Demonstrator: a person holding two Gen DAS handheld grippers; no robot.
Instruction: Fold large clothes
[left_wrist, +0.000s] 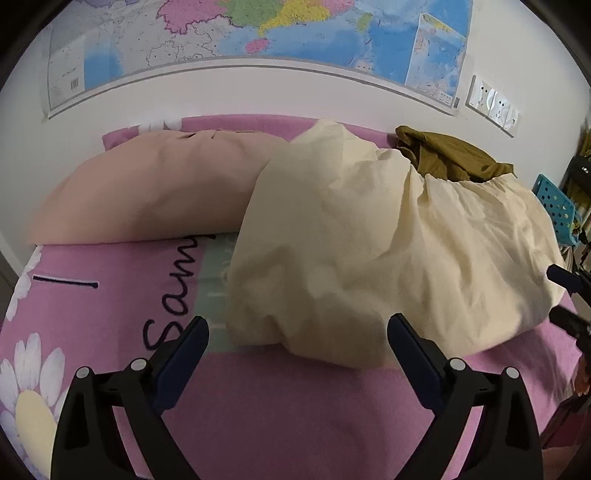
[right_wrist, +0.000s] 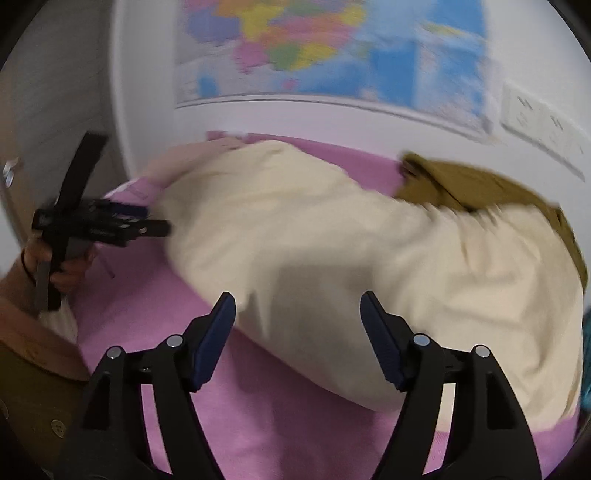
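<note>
— Cloth first: where is it lying?

— Rumpled cream cotton garment (left_wrist: 369, 258) is sprawling across the pink printed bedsheet (left_wrist: 295, 424), overlapping a folded peach garment (left_wrist: 147, 192) and an olive one (left_wrist: 443, 155).

— Why bunched?

— Probably awaiting spreading; soft fabric is creasing.

— Jaws?

— Left gripper (left_wrist: 297, 334) and right gripper (right_wrist: 297, 308) are both gaping wide, gripping nothing, hovering near its front edge.

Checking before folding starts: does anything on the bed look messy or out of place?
Yes. The large cream cotton garment lies bunched and creased on the pink bedsheet, overlapping the peach pillow and the crumpled olive-brown garment by the wall.
</note>
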